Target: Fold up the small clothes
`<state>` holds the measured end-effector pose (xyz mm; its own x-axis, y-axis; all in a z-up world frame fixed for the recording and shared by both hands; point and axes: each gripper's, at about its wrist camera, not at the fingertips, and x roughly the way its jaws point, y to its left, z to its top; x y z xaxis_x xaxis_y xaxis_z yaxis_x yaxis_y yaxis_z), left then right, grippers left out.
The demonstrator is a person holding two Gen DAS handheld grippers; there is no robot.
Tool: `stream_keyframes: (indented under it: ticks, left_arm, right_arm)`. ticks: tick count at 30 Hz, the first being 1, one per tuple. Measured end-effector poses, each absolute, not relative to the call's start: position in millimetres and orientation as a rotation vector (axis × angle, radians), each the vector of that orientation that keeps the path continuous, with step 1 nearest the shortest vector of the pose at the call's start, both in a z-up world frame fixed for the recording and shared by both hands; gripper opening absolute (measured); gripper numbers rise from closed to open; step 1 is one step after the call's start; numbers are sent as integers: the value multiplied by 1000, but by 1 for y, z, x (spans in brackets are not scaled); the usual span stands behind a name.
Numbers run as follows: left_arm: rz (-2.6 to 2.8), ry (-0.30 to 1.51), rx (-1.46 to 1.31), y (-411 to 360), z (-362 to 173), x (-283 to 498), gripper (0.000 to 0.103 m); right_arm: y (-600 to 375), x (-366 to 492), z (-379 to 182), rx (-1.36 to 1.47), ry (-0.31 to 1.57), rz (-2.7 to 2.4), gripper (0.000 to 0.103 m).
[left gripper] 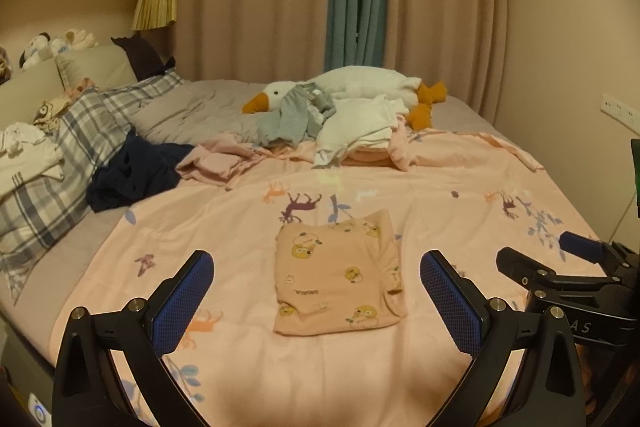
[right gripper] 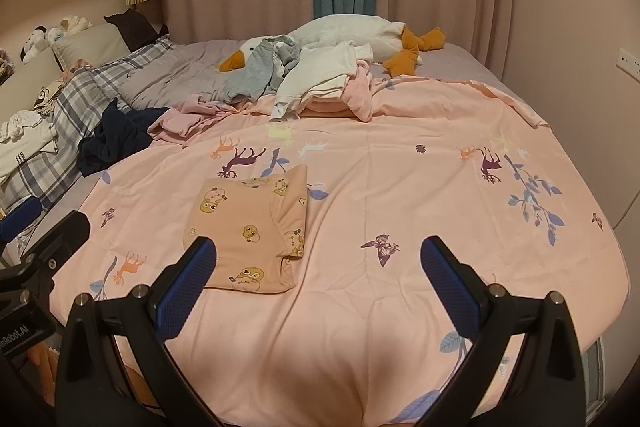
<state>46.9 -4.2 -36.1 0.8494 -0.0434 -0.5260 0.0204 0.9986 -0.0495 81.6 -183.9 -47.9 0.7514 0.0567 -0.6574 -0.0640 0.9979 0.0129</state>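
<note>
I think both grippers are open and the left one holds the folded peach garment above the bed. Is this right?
Not quite. The left gripper holds nothing: the folded peach garment lies flat on the bed cover, as the left wrist view shows. Both grippers are open, including the right gripper.
</note>
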Motion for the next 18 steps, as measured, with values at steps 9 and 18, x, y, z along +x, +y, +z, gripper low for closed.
stream_keyframes:
  ticks: [9, 18]
  left_arm:
    - [-18, 559, -49, -2, -36, 47, 102]
    - [-18, 559, -46, -1, -36, 47, 102]
  right_arm:
    - [-186, 83, -49, -7, 724, 30, 102]
    - [-186, 82, -49, -17, 720, 32, 102]
